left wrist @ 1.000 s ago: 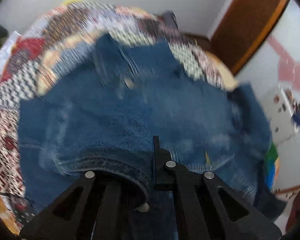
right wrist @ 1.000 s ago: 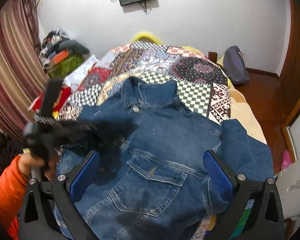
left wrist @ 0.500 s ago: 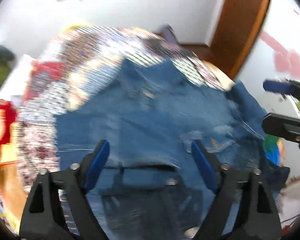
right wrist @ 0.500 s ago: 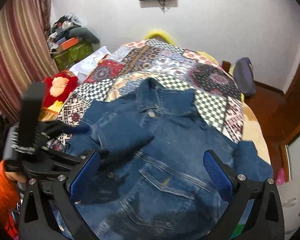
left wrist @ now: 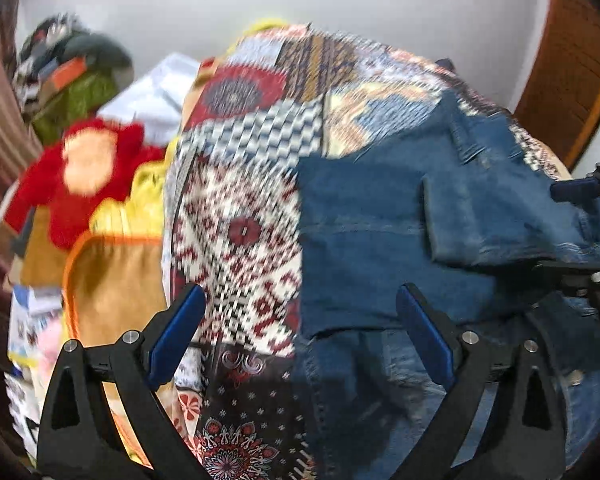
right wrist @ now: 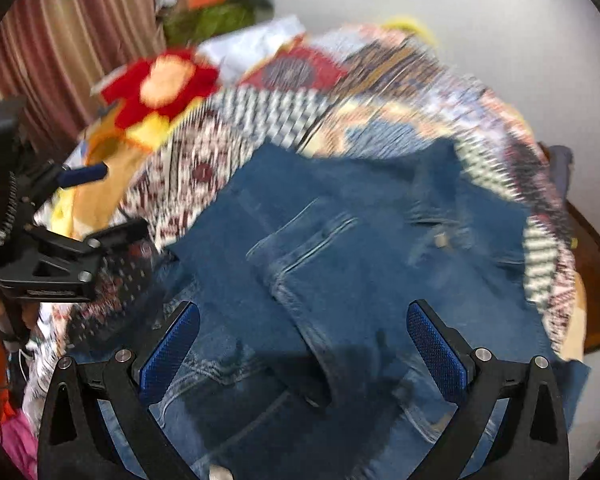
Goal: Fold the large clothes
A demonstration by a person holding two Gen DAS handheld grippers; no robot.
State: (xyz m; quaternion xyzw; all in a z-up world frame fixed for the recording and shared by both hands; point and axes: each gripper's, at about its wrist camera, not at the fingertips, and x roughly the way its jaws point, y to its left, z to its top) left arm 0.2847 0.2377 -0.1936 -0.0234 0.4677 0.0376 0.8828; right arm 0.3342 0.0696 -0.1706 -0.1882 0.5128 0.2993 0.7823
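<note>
A blue denim jacket (right wrist: 340, 248) lies on a patchwork bedspread (left wrist: 252, 216), front side up, with its left sleeve folded across the chest (left wrist: 500, 216). My left gripper (left wrist: 300, 332) is open and empty, hovering over the jacket's left edge and the bedspread. My right gripper (right wrist: 300, 344) is open and empty, above the jacket's lower middle, near the folded sleeve's cuff (right wrist: 316, 364). Each gripper shows at the edge of the other's view. Both views are motion-blurred.
A red and yellow plush toy (left wrist: 84, 172) and an orange-trimmed cloth (left wrist: 112, 280) lie left of the bed. A clothes pile (right wrist: 212, 8) sits by the striped curtain (right wrist: 68, 48). A wooden door (left wrist: 572, 72) stands at the right.
My left gripper let go of the sleeve, which now lies across the chest, opened, and swung left. My right gripper stayed open and turned leftward over the jacket.
</note>
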